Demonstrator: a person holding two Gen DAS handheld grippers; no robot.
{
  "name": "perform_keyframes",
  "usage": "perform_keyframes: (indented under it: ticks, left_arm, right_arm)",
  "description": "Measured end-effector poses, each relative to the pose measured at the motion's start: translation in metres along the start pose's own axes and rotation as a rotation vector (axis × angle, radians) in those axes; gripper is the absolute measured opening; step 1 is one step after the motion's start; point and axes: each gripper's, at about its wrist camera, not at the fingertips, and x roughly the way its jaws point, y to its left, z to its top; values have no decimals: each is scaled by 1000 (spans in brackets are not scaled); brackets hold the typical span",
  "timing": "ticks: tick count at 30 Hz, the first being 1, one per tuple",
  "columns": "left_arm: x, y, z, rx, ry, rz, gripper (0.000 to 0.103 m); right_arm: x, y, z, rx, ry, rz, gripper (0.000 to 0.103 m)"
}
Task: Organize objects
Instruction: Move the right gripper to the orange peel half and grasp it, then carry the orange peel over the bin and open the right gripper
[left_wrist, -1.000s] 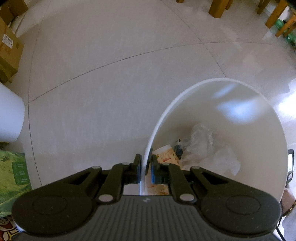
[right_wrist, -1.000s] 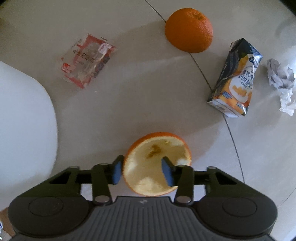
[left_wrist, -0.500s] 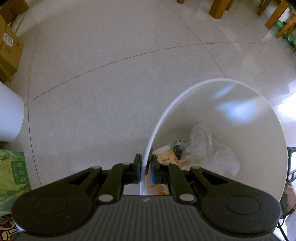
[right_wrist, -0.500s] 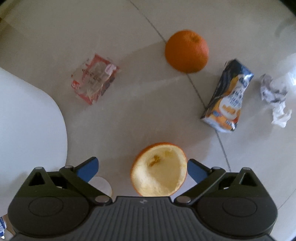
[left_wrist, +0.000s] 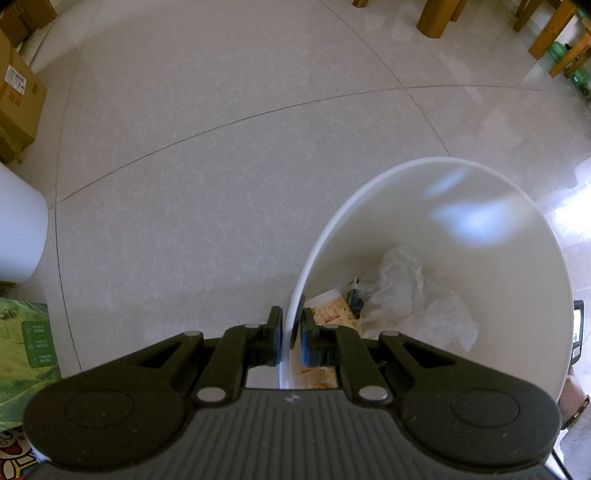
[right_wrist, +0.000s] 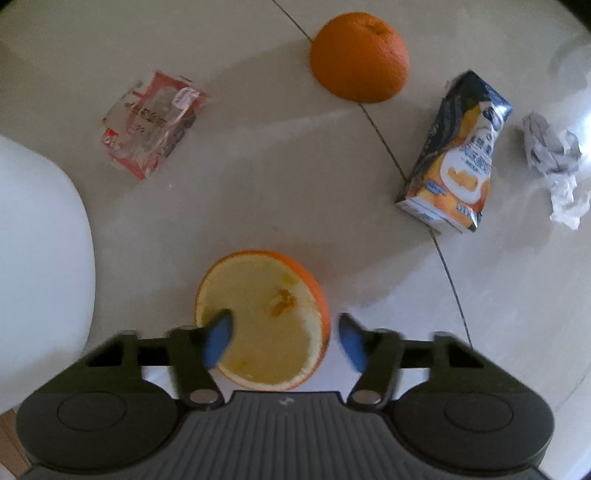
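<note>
The left wrist camera is looking steeply down along its fingers, close over the bin rim (left_wrist: 314, 251). The right wrist camera is facing straight down, near the floor (right_wrist: 280, 177) — both are sharing only that pale tiled floor.

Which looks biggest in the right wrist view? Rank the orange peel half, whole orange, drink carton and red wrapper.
1. Orange peel half, though it lies nearest the camera, so its lead is unsure.
2. Drink carton.
3. Red wrapper and whole orange look about alike; not ranked.
</note>
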Motion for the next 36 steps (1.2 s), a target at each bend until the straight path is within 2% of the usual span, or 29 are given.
perform_keyframes:
  ticks: [3, 5, 6, 15, 21, 26, 30, 33, 36]
  left_arm:
    - [0, -2, 0, 3, -2, 5, 8]
    - [0, -2, 0, 5, -2, 6, 8]
    - [0, -2, 0, 4, -2, 5, 8]
    - [-1, -2, -1, 5, -2, 4, 8]
    - [-1, 0, 0, 2, -1, 4, 8]
    - [-1, -3, 0, 6, -4, 7, 8]
    - [-1, -3, -2, 8, -7, 8, 8]
    - [-1, -3, -2, 8, -8, 9, 8]
    - [0, -3, -2, 10, -8, 11, 8]
  right_arm:
    - [0, 0, -1, -14, 5, -20, 46]
    - [-4, -2, -1, -12, -5, -22, 27]
    - [-7, 0, 0, -18, -11, -32, 13]
    - [-57, -3, -2, -53, -7, -12, 12]
    - [-129, -2, -7, -115, -3, 11, 12]
    - [-217, 13, -5, -198, -70, 62, 12]
    - [-294, 44, -8, -294, -151, 141, 12]
    - [-333, 76, -11, -378, -214, 180, 13]
    - [-354, 110, -11, -455, -268, 228, 14]
